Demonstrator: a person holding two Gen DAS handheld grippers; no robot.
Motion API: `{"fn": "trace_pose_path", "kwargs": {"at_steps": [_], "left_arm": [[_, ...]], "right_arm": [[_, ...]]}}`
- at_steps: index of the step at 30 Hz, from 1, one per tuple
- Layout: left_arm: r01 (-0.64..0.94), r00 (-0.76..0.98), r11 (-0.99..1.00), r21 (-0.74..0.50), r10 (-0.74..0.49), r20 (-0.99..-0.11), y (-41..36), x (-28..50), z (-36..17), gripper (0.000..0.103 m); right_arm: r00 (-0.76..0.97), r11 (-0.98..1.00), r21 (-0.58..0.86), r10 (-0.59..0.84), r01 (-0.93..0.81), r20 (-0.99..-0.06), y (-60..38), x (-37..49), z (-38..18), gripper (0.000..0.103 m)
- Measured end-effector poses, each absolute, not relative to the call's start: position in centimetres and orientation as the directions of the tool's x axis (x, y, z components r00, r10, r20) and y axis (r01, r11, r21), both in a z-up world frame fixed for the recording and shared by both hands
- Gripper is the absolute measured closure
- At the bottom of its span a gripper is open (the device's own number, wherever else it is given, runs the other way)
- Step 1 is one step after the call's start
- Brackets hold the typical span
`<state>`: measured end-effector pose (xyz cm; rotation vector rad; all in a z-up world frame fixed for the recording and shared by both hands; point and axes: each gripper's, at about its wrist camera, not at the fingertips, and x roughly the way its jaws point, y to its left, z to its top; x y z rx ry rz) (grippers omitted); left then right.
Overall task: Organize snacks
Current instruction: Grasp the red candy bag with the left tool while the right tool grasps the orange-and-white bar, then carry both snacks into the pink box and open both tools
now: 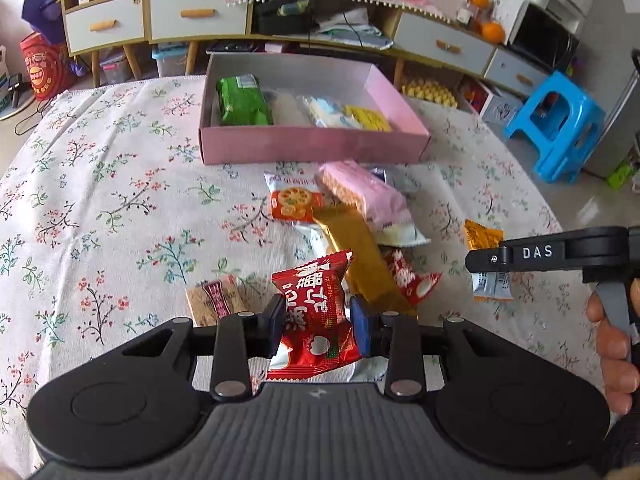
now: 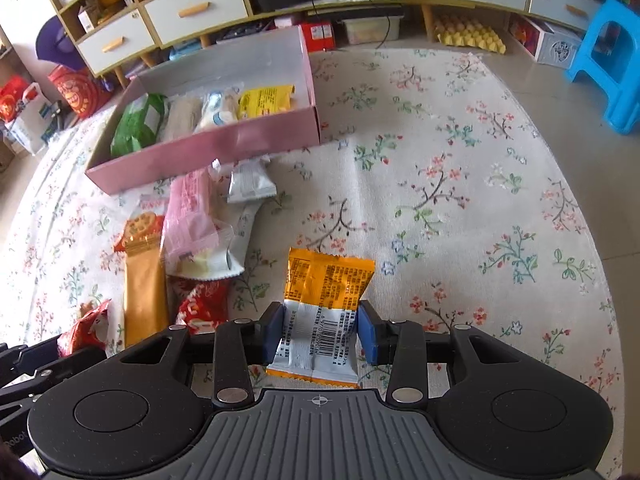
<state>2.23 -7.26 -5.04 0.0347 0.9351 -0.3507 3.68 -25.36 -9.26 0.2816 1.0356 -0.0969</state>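
The left gripper (image 1: pixel 318 330) is clamped on a red snack packet (image 1: pixel 316 320) and the right gripper (image 2: pixel 322 334) on an orange one (image 2: pixel 324 304), both seemingly lifted clear of the table (image 2: pixel 460 184), bound for the pink box (image 2: pixel 208 148)

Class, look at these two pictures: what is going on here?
A person is sorting snacks with two hand-held grippers. The left gripper has its jaws shut on a red snack packet. The right gripper has its jaws on an orange and white packet. More packets lie loose on the floral tablecloth. The pink box behind them already holds four snacks in a row.
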Motion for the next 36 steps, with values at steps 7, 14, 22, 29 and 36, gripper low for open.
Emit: {"fn": "trace_pose_path", "kwargs": {"at_steps": [7,14,22,29,36], "left_arm": [[0.269,0.6,0.952,-0.15,-0.287,-0.747,-5.9,3.7,-3.5,0.071],[0.234,0.656,0.964,-0.128,-0.254,-0.71,-5.7,6.1,-2.3,0.071],[0.209,0.687,0.975,-0.08,-0.204,-0.698,-5.9,9.1,-2.8,0.071],[0.161,0.704,0.978,-0.135,-0.21,-0.678,-5.7,12.3,-2.0,0.071],[0.194,0.73,0.962,-0.19,-0.271,-0.627,-6.8,14.5,-1.9,0.071]], "right_arm": [[0.548,0.952,0.213,0.061,0.219,-0.834,-26.3,4.3,-8.2,0.065],[0.563,0.941,0.273,0.117,0.201,-0.818,-26.6,6.4,-7.1,0.065],[0.582,0.962,0.229,0.102,0.149,-0.807,-27.1,10.2,-6.6,0.065],[0.601,0.977,0.174,0.065,0.126,-0.797,-27.5,13.3,-6.4,0.065],[0.649,0.978,0.182,0.075,0.099,-0.757,-28.3,16.1,-5.7,0.065]]}}
